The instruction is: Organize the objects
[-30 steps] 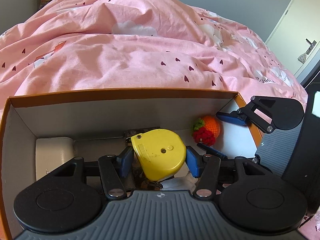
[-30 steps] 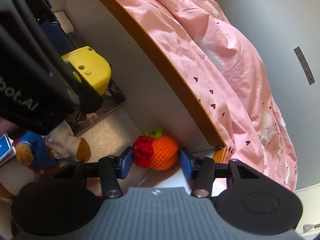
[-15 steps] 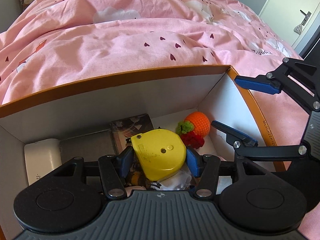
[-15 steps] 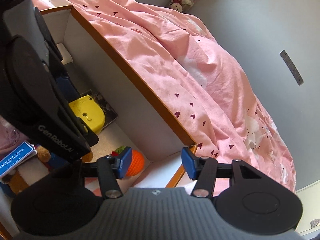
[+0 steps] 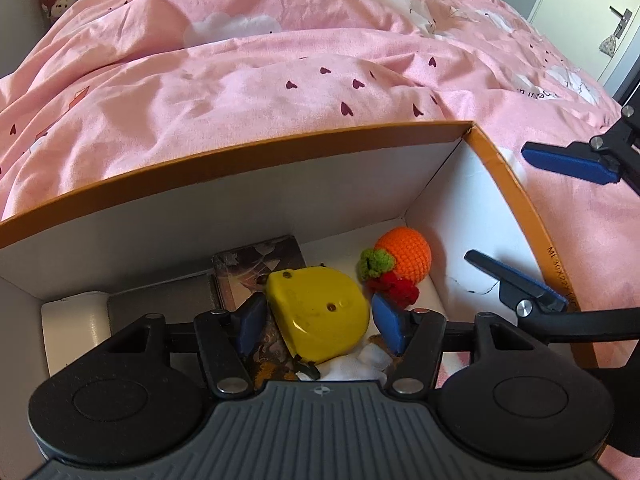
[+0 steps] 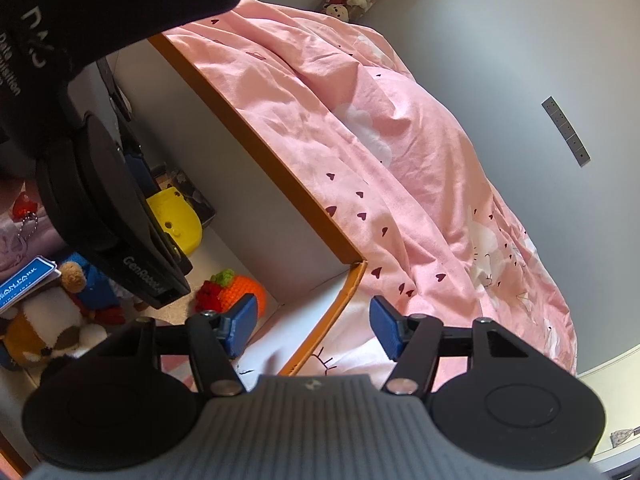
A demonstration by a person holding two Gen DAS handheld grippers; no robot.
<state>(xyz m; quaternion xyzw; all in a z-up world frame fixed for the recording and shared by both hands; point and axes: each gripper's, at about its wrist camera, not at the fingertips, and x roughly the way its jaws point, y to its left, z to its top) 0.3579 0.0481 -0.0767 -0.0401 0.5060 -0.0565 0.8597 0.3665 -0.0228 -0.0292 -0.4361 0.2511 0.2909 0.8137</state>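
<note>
On the pink bed point(image 5: 280, 80) sits my box point(image 5: 224, 156). Left hand-held gripper point(image 5: 316, 322) is opening around the hard, slick yellow case point(image 5: 320, 312); right hand-held gripper point(image 6: 308, 326) opening, empty. I'd pinch its flat sides.

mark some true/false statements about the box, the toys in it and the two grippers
1. The yellow tape measure sits between the left gripper fingers. True; the jaws are opening.
2. The crochet orange lies on the pink duvet. False: it lies inside the box, in a corner.
3. The right gripper holds the crochet orange. False: nothing is between its opening jaws.
4. A stuffed animal lies in the box. True.
</note>
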